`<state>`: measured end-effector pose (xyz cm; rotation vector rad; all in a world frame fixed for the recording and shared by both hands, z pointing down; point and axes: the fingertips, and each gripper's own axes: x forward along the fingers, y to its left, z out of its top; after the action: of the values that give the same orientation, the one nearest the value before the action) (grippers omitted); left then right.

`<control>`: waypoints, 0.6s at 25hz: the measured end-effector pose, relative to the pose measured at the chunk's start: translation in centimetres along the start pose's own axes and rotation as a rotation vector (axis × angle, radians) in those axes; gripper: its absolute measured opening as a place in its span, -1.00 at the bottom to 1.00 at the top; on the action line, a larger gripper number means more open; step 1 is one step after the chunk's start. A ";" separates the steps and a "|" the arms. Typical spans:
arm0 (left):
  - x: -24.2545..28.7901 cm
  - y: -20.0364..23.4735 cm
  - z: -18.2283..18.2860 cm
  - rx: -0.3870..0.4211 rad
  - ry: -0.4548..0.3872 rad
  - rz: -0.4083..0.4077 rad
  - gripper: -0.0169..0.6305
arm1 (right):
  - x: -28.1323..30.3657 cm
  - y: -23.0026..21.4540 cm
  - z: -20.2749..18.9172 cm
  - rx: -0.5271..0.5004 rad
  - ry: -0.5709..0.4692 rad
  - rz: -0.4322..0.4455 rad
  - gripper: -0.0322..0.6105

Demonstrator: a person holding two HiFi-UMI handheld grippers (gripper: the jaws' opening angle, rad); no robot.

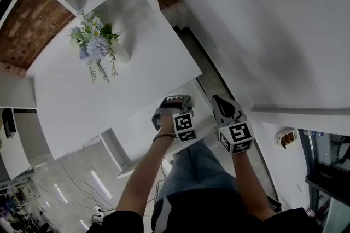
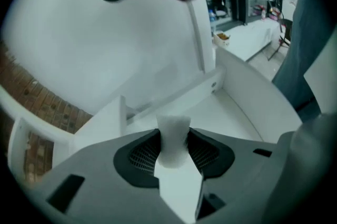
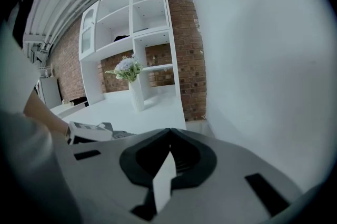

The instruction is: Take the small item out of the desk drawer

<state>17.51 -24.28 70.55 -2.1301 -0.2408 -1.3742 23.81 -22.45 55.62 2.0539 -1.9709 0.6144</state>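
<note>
A small white item [image 2: 172, 128] sits between the dark pads of my left gripper [image 2: 174, 136], which press on it from both sides. Behind it lies the open white desk drawer [image 2: 247, 112], its bottom and side wall in the left gripper view. In the head view the left gripper [image 1: 174, 99] hovers over the drawer [image 1: 139, 136] just off the desk's front edge. My right gripper [image 1: 221, 100] hangs beside it to the right. Its jaws [image 3: 169, 131] are shut with nothing between them.
The white desk top [image 1: 109, 100] carries a white vase of flowers [image 1: 97, 46] near its far side. White shelving [image 3: 131, 12] stands against a brick wall behind the desk. A white wall [image 1: 262, 24] runs along the right. A person's legs are below the grippers.
</note>
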 end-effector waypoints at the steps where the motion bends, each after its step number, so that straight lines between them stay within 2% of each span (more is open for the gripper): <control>1: -1.3 0.8 0.3 -0.062 -0.045 0.025 -0.46 | 0.0 0.1 0.4 -0.005 -0.005 0.003 -0.91; 6: -9.7 5.7 0.0 -0.455 -0.300 0.174 -0.46 | 0.6 1.7 2.9 -0.028 -0.049 0.036 -0.91; 11: -20.3 10.1 -4.5 -0.829 -0.572 0.406 -0.46 | 1.8 5.0 6.1 -0.070 -0.120 0.104 -0.91; 13: -24.9 10.9 -7.4 -0.942 -0.651 0.522 -0.46 | 2.2 6.8 7.6 -0.085 -0.156 0.129 -0.91; 15: -29.0 11.2 -10.7 -1.009 -0.674 0.661 -0.46 | 3.1 8.6 9.4 -0.102 -0.195 0.168 -0.91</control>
<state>1.20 -34.83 44.02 -2.9878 1.0252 -0.3238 16.65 -29.98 47.68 1.9676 -2.2505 0.3464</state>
